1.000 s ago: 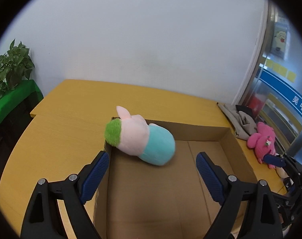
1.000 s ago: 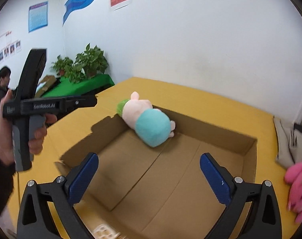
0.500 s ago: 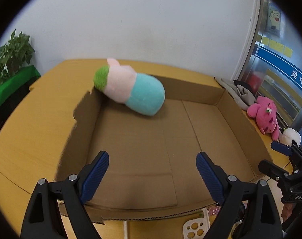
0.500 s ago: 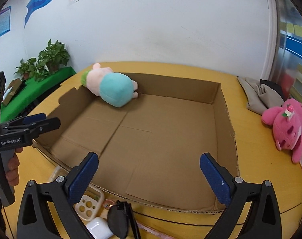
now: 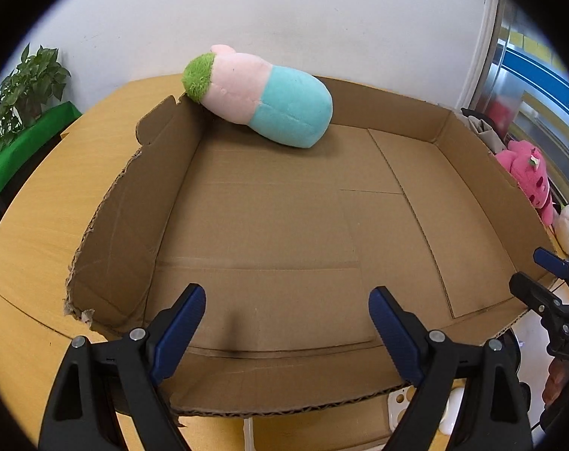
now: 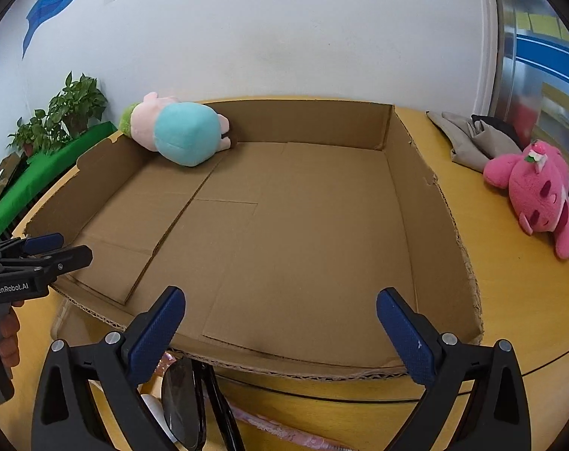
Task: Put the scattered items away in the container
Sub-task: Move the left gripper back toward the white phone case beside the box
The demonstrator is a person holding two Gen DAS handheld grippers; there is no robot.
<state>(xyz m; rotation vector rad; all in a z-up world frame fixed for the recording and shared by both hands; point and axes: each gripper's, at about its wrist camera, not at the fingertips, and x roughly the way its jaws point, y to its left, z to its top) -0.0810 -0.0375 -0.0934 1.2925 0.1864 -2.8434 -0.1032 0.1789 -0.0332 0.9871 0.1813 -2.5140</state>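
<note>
A wide, shallow cardboard box (image 5: pixel 284 233) is seen in the middle of both views, placed on the yellow worktop (image 6: pixel 510 285). In its upper left corner a pink and turquoise plush toy (image 5: pixel 262 103) is laid against the wall of the box. At the bottom of the left wrist view the left tongs (image 5: pixel 286 319) are spread wide, and nothing is held between them. The right tongs (image 6: pixel 280 319) at the bottom of the right wrist view are spread wide too, with nothing between them. At the right edge of the right wrist view a pink plush toy (image 6: pixel 536 191) is lying on the worktop outside the box, near a grey cloth (image 6: pixel 468 139). Dark sunglasses (image 6: pixel 183 402) are seen at the lower left, just in front of the box.
</note>
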